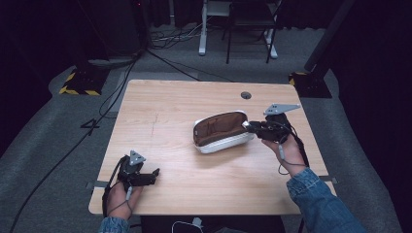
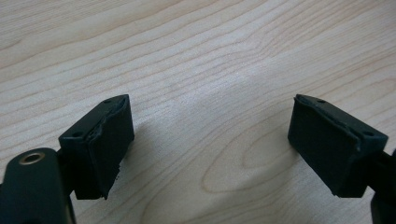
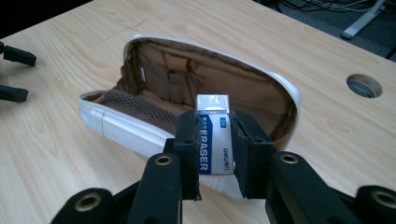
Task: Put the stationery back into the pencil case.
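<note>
A white pencil case (image 1: 221,132) with a brown lining lies open on the wooden table (image 1: 184,102), right of centre. My right gripper (image 1: 248,126) is at its right end, shut on a white and blue eraser (image 3: 213,135) that stands between the jaws just over the case's rim (image 3: 140,135). The case's open mouth (image 3: 196,84) faces the right gripper view, with a mesh pocket inside. My left gripper (image 1: 154,172) rests near the table's front left edge, open, with bare wood between its pads (image 2: 112,140).
A round cable hole (image 1: 246,95) sits in the table at the back right. Cables, a desk frame and stand bases with yellow-black tape (image 1: 77,87) are on the grey floor behind the table.
</note>
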Demonstrator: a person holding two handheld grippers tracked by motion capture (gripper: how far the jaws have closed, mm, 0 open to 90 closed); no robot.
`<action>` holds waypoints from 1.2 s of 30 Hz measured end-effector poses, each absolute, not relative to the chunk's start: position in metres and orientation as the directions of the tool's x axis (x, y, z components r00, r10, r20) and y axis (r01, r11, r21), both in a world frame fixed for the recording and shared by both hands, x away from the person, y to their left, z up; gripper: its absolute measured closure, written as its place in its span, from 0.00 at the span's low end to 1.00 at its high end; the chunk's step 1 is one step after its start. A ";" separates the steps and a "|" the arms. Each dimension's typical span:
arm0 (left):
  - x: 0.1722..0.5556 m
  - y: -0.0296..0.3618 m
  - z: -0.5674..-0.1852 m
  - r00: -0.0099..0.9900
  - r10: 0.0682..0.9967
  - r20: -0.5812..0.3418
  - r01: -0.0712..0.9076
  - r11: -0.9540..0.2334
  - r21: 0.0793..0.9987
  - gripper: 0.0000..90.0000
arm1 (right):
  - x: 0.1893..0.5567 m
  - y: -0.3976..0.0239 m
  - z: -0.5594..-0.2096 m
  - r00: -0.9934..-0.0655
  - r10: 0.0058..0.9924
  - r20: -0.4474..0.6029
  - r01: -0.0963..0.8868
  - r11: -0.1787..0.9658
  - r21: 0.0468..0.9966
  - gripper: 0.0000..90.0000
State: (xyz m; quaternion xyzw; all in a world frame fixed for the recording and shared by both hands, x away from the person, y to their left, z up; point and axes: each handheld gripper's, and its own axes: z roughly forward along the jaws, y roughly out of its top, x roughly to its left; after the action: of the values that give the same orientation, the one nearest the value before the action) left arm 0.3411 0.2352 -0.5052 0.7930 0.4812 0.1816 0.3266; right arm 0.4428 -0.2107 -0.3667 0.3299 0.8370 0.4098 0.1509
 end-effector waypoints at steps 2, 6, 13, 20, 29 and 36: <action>0.341 0.235 -0.505 0.471 0.882 -0.026 0.645 -0.324 0.693 0.16 | 0.447 -0.206 -0.366 -0.742 0.670 0.022 0.430 0.451 0.782 0.81; 0.342 0.235 -0.505 0.470 0.883 -0.020 0.643 -0.326 0.692 0.16 | 0.455 -0.194 -0.366 -0.749 0.662 0.018 0.427 0.462 0.777 0.81; 0.343 0.235 -0.505 0.466 0.884 -0.024 0.646 -0.322 0.692 0.16 | 0.465 -0.180 -0.371 -0.750 0.661 0.021 0.445 0.481 0.756 0.81; 0.343 0.234 -0.505 0.458 0.888 -0.026 0.649 -0.315 0.692 0.16 | 0.476 -0.165 -0.376 -0.755 0.655 0.034 0.460 0.491 0.740 0.81; 0.344 0.235 -0.505 0.458 0.888 -0.023 0.649 -0.317 0.691 0.16 | 0.482 -0.144 -0.385 -0.768 0.640 0.027 0.452 0.512 0.730 0.81; 0.344 0.235 -0.505 0.458 0.888 -0.024 0.650 -0.316 0.691 0.16 | 0.485 -0.135 -0.391 -0.771 0.636 0.031 0.455 0.516 0.726 0.81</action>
State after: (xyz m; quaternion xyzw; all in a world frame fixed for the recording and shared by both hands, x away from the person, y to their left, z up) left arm 0.3436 0.2346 -0.5050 0.7901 0.4867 0.1843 0.3241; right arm 0.4846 -0.1352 -0.3911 0.3163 0.8622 0.3770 0.1204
